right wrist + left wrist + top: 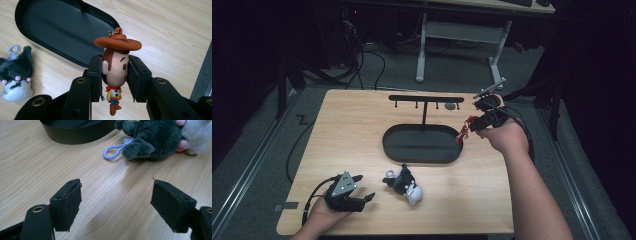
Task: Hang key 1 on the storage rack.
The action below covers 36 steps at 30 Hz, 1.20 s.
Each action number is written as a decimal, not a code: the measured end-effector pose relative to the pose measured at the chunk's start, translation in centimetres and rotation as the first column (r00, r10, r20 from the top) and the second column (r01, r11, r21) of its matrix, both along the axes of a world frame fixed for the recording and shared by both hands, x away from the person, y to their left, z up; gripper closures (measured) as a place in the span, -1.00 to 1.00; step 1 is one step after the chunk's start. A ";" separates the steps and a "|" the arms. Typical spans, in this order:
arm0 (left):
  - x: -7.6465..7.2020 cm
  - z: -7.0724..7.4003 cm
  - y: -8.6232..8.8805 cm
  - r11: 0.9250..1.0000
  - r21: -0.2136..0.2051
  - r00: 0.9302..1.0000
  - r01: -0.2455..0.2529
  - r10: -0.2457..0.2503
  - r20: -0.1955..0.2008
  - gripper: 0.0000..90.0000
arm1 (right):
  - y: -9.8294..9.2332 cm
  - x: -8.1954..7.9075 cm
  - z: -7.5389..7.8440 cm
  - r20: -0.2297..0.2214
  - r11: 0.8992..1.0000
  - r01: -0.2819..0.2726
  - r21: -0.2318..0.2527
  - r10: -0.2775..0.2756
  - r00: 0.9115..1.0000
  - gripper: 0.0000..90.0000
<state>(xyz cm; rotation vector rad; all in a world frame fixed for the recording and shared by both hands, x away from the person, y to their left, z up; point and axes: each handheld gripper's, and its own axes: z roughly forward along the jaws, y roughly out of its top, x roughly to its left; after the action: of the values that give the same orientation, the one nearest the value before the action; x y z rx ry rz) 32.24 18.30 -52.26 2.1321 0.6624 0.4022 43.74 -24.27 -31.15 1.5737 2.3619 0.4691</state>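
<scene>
The cowboy figure (115,67) sits at the centre of the right gripper view, its head clamped between the jaws of the right gripper (115,75), hat upward; in the high view the right gripper (469,126) holds it at centre right, just beside the right end of the black oval tray (422,156); the left gripper (362,192) rests at lower left on the table (352,130), jaws apart around nothing; the plush toy (404,184) lies near it, below the tray.

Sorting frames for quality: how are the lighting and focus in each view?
High view: dim, dark surroundings, soft detail on the table. Left gripper view: bright, plush toy slightly soft, sheen on wood. Right gripper view: cowboy figure sharp, evenly lit.
</scene>
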 end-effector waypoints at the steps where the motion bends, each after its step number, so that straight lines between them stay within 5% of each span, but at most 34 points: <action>1: 0.0 0.0 0.0 1.000 0.000 1.000 0.000 0.000 0.000 -0.46 | 0.1 0.3 0.1 -0.002 1.000 -0.001 -0.002 0.001 1.000 0.48; 36: 0.1 -0.1 0.2 1.000 -0.004 1.000 0.001 -0.001 -0.004 -0.46 | 1.3 5.0 0.8 -0.004 0.999 0.035 -0.020 -0.036 0.999 0.48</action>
<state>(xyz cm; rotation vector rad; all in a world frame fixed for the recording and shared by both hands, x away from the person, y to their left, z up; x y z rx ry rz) 32.38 18.50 -52.35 2.1303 0.6635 0.3959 48.77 -22.98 -30.33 1.6069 2.3308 0.4337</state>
